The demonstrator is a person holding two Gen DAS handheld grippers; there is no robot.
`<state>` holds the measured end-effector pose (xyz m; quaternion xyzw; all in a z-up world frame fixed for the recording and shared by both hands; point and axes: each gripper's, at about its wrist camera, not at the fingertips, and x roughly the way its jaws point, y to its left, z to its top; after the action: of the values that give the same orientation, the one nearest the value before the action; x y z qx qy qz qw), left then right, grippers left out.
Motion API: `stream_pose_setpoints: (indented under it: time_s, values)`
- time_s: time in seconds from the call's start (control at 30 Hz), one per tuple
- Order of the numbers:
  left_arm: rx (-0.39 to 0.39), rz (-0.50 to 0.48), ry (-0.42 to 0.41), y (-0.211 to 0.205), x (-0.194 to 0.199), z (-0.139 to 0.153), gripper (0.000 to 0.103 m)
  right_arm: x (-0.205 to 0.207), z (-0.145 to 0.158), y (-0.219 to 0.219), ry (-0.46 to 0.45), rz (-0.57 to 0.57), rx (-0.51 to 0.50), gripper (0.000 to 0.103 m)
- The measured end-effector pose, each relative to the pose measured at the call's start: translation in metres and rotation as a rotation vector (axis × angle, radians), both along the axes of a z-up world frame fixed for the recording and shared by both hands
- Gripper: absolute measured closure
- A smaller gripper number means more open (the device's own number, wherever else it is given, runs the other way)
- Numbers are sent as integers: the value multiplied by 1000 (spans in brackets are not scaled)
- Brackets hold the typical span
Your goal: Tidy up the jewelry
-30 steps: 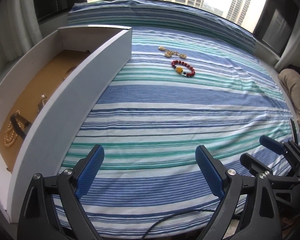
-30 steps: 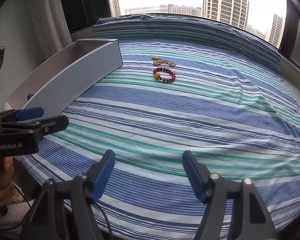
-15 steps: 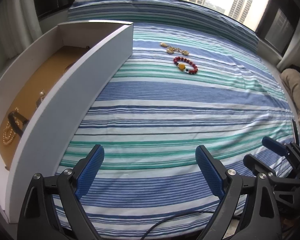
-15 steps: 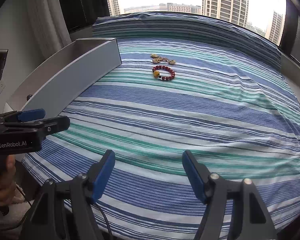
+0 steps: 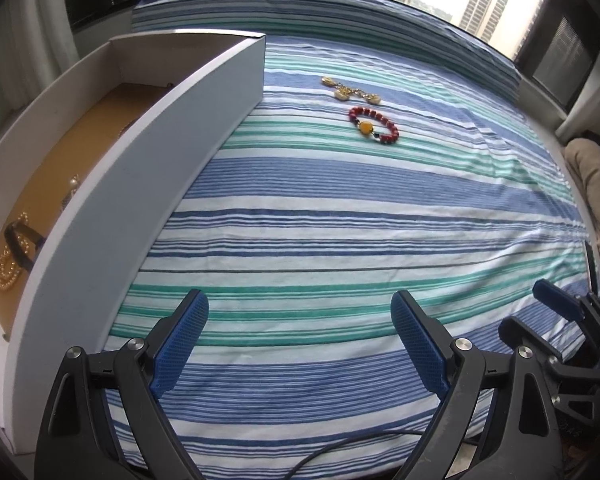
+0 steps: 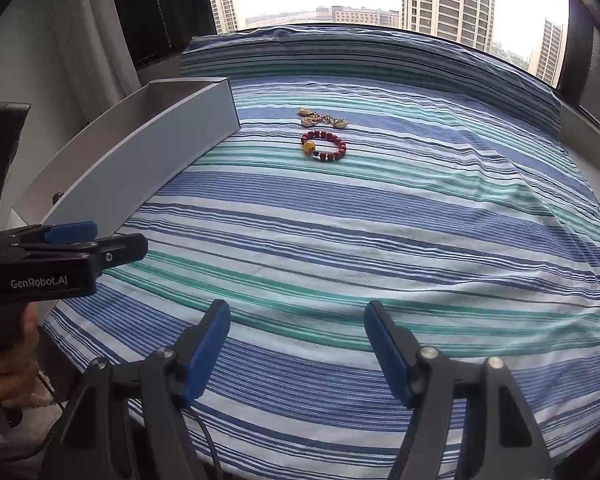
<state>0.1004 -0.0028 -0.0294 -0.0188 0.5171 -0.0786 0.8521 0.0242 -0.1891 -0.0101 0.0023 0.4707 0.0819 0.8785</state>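
On the left edge: white box (image 5: pixel 148 184) sits on the striped bedspread (image 5: pixel 340 240), open top, long wall facing the loose pieces, so drops are short.
Box contents: pearl strand (image 5: pixel 8 268) and a dark strap (image 5: pixel 18 240) lie on the tan liner; looks like sorted stock.
Left gripper (image 5: pixel 298 338): wide open, empty, low over the near stripes, nearest the box.
Centre far: red bead bracelet (image 5: pixel 374 125) with 1 amber bead, flat on the cloth; gold charm piece (image 5: pixel 350 89) just beyond it, apart or touching I can't tell.
Right gripper (image 6: pixel 298 346): jaws spread, empty, aimed straight at the bracelet, probably picks first.
Risk: cloth may snag in a low pinch.
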Motion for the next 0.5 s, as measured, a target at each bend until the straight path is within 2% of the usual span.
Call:
stream_pose_setpoints:
  time_s: [0.17,0.27,0.37,0.5]
  values:
    - [-37,21,2,3,26,-2,10,0,-5,-10,10,-32,6,32]
    - [-101,12,6,0,50,4,10,0,-7,-15,18,-42,13,32]
    - [-165,-23,-5,-13,79,12,10,-2,-7,-19,13,-51,18,32]
    - [-176,-63,-13,-40,129,11,10,-5,-5,-27,8,-71,23,32]
